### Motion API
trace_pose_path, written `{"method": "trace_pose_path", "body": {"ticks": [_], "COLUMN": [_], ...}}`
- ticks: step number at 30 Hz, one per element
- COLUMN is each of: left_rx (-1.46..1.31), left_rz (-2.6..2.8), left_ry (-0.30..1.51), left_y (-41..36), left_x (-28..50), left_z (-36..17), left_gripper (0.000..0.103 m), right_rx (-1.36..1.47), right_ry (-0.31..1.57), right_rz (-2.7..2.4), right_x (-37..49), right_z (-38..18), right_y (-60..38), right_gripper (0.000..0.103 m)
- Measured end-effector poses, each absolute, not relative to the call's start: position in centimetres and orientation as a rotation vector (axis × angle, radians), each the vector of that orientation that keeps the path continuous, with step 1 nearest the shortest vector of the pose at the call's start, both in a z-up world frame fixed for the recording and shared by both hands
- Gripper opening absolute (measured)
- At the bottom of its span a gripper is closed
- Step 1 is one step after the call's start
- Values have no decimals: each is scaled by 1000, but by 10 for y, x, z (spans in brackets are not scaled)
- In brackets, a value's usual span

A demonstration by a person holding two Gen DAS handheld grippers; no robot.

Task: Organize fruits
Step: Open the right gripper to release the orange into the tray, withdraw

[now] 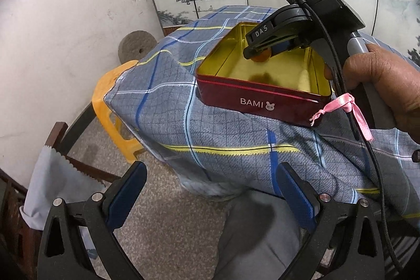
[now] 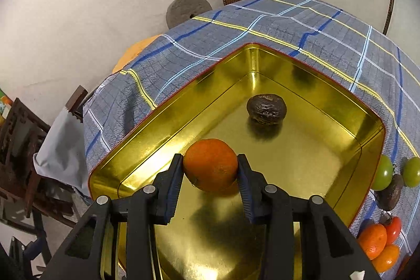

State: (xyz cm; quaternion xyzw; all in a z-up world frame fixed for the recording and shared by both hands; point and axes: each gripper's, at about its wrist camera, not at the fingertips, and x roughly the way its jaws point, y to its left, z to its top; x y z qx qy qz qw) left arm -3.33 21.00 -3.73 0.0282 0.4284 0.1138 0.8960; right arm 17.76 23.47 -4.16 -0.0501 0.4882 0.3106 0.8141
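Note:
A red tin with a gold inside stands on the checked tablecloth; its rim also shows in the right wrist view. My right gripper is shut on an orange and holds it just above the tin's floor. From the left wrist view the right gripper reaches down into the tin with the orange between its fingers. A dark wrinkled fruit lies farther in the tin. My left gripper is open and empty, below the table's near edge.
Outside the tin at the right lie two green fruits, a dark fruit, small oranges and a red tomato. A yellow stool and a wooden chair stand left of the table.

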Motion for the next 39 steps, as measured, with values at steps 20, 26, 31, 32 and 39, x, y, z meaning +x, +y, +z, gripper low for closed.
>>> {"method": "trace_pose_path", "body": {"ticks": [20,26,31,32,39], "left_rx": [69,78,100,109,106], "left_rz": [240,231,202,191,-3], "left_ry": [914,922,915,912,922], "left_y": [207,200,187,183,148], "left_x": [-36,-38,-41,-41,-36], "left_z": [-43,-44,-40,-39,-29], "left_gripper": [98,98,98,98,98], "right_rx": [-2,43,-17,-32,-86], "right_ry": [945,859,781,772,764], "right_rz": [705,674,556,522,159], "right_x": [161,126,87,79,38], "right_z": [-21,-1,7,5,-18], "right_y": [210,153,78,59,-92], "right_gripper": [61,72,77,78,78]}}
